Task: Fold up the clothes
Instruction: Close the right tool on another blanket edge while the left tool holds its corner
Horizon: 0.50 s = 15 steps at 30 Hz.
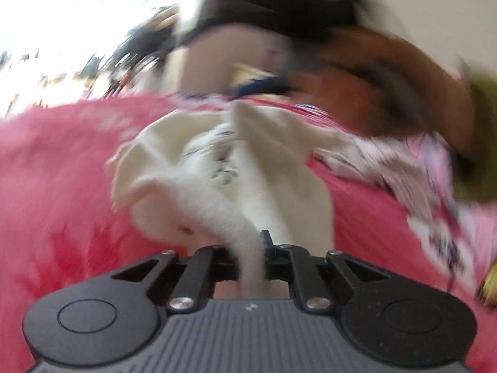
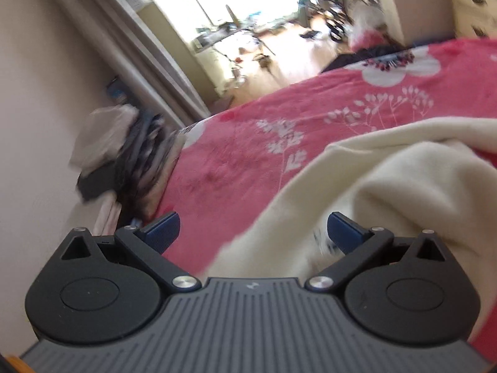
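Observation:
A cream garment (image 1: 217, 161) with a dark print lies crumpled on the pink flowered blanket (image 1: 62, 171). My left gripper (image 1: 248, 255) is shut on a bunched fold of it, and the cloth runs out between the jaws toward the camera. In the right wrist view the same cream garment (image 2: 403, 186) spreads across the right half over the pink blanket (image 2: 248, 155). My right gripper (image 2: 253, 227) is open above the garment's left edge. Its blue pads (image 2: 161, 230) stand wide apart and touch nothing.
A heap of pink and white patterned clothes (image 1: 419, 168) lies right of the garment, with a blurred brown shape (image 1: 388, 93) behind it. Left of the bed, dark clothes and bags (image 2: 133, 161) are stacked against the wall. A cream dresser (image 2: 472, 3) stands at the far right.

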Available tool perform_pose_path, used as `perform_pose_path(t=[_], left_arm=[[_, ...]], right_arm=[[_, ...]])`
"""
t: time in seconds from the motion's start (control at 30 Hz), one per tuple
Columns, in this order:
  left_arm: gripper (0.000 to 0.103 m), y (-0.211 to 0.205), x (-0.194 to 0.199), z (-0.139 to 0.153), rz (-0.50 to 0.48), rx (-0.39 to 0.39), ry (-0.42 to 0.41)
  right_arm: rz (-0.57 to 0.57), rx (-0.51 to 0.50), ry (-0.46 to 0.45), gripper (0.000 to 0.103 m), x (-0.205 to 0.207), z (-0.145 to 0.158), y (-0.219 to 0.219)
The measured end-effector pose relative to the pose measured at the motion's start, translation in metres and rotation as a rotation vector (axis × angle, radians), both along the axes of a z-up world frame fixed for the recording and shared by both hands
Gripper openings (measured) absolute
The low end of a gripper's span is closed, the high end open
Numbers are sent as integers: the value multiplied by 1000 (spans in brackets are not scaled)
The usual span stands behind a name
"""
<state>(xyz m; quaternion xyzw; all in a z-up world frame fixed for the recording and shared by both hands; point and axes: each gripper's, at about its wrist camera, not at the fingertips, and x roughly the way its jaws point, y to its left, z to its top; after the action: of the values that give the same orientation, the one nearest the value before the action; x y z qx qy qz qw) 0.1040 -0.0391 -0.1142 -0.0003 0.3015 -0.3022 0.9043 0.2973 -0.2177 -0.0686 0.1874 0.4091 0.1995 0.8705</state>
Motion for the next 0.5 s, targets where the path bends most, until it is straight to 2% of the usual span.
perform_pose_path(t=[0.07, 0.17, 0.27, 0.4, 0.5], left_arm=[[11, -14, -9, -4, -53, 55, -55], [11, -29, -16, -12, -105, 105, -109], [11, -38, -21, -14, -131, 128, -144], [11, -52, -29, -18, -170, 160, -194], [11, -62, -39, -20, -207, 186, -245]], right_arm=[[-10, -30, 87, 102, 35, -12, 12], [9, -141, 253, 101, 81, -40, 34], [33, -286, 321, 101, 109, -56, 59], [100, -523, 345, 102, 128, -76, 92], [124, -642, 426, 96, 138, -102, 98]])
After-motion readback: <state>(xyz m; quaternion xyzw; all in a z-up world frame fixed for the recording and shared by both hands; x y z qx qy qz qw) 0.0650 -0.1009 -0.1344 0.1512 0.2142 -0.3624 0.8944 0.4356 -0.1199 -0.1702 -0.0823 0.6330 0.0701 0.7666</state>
